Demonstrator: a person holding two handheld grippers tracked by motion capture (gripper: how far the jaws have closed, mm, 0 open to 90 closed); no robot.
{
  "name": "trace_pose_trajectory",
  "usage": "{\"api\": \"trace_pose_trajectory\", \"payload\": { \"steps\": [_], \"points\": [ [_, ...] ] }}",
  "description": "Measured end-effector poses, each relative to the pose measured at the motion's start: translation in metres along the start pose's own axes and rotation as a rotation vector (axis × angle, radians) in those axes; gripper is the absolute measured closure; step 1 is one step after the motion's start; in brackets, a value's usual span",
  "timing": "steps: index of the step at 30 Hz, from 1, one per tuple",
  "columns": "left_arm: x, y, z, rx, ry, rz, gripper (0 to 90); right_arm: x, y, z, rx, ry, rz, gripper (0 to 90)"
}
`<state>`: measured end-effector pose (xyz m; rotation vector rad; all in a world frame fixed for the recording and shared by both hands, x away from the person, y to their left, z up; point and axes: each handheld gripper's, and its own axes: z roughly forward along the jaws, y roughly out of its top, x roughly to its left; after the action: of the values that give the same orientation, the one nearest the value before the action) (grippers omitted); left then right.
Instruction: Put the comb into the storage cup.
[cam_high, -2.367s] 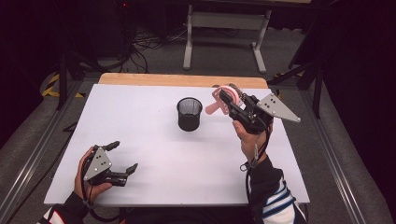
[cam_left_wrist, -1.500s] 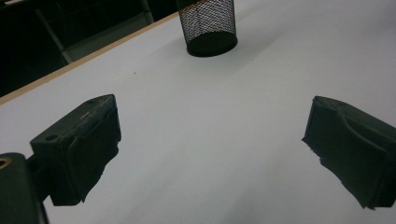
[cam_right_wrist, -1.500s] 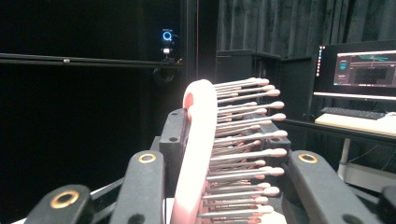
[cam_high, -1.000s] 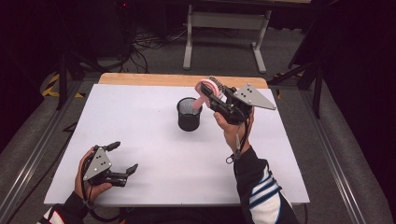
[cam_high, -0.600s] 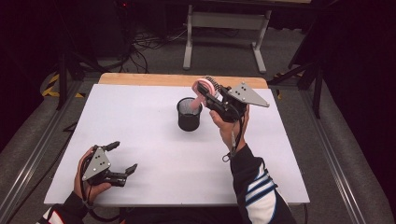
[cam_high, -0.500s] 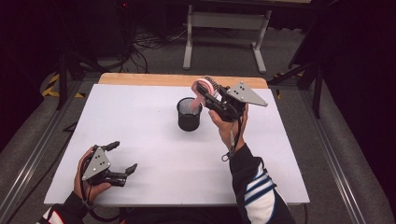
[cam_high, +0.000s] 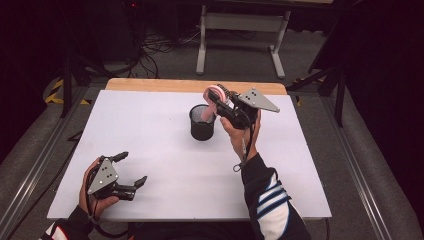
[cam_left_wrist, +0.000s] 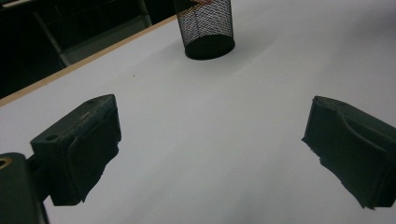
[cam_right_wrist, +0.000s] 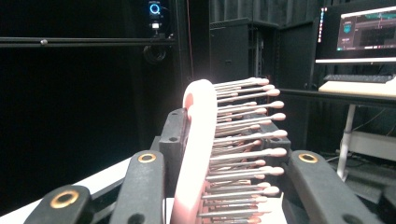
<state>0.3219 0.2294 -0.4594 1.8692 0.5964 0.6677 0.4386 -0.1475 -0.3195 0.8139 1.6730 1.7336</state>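
Pink plastic hairbrush with ball-tipped bristles clamped in right gripper jaws, handle down inside black wire-mesh cup. Well short of cup, left gripper low, jaws spread wide over white table.

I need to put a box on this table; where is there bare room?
Bare: the white table left of the mesh cup, and between it and the left gripper. Crowded: over the cup, where the right gripper holds a pink hairbrush.

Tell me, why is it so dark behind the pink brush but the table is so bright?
In the right gripper view the pink hairbrush glows washed-out against an unlit room; a monitor shines behind. In the high view light falls on the white table, floor dim.
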Motion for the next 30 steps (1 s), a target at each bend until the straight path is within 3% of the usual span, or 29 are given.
{"api": "trace_pose_trajectory", "payload": {
  "steps": [30],
  "points": [
    [0.0, -0.001, 0.0, 0.008, -0.005, 0.003, 4.9, -0.007, -0.035, 0.018, 0.07, -0.007, 0.088, 62.9]
  ]
}}
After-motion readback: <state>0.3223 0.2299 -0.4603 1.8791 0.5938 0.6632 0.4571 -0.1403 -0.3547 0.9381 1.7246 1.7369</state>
